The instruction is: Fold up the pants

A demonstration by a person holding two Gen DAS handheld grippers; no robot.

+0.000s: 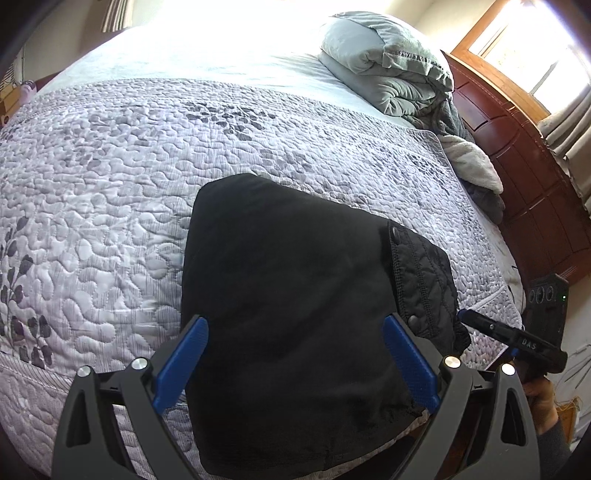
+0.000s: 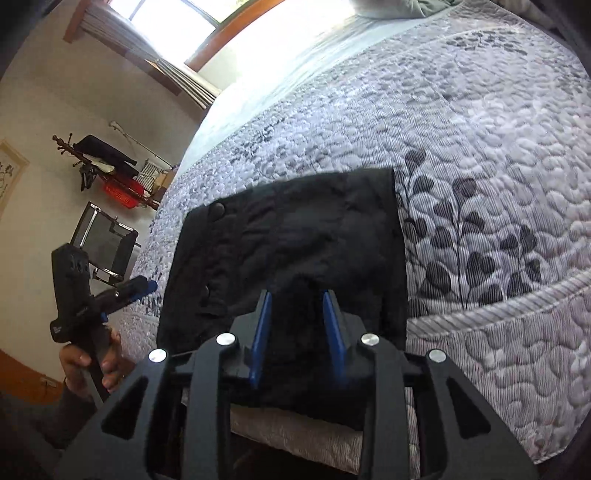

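Black pants (image 1: 288, 295) lie folded into a compact rectangle on the quilted bedspread (image 1: 110, 177) near the bed's front edge. A quilted waistband part with snap buttons (image 1: 421, 273) shows at their right side. My left gripper (image 1: 295, 325) is open wide, its blue fingers (image 1: 184, 358) astride the folded pants just above them. In the right wrist view the pants (image 2: 295, 236) lie ahead. My right gripper (image 2: 297, 299) is partly open over their near edge, holding nothing. The right gripper also shows in the left wrist view (image 1: 509, 336), and the left gripper in the right wrist view (image 2: 144, 286).
A folded grey duvet (image 1: 388, 66) and blankets lie at the far right of the bed by a wooden headboard (image 1: 535, 177). A coat rack (image 2: 107, 162) and a chair (image 2: 107, 243) stand by the wall to the left. A window (image 2: 177, 22) is bright.
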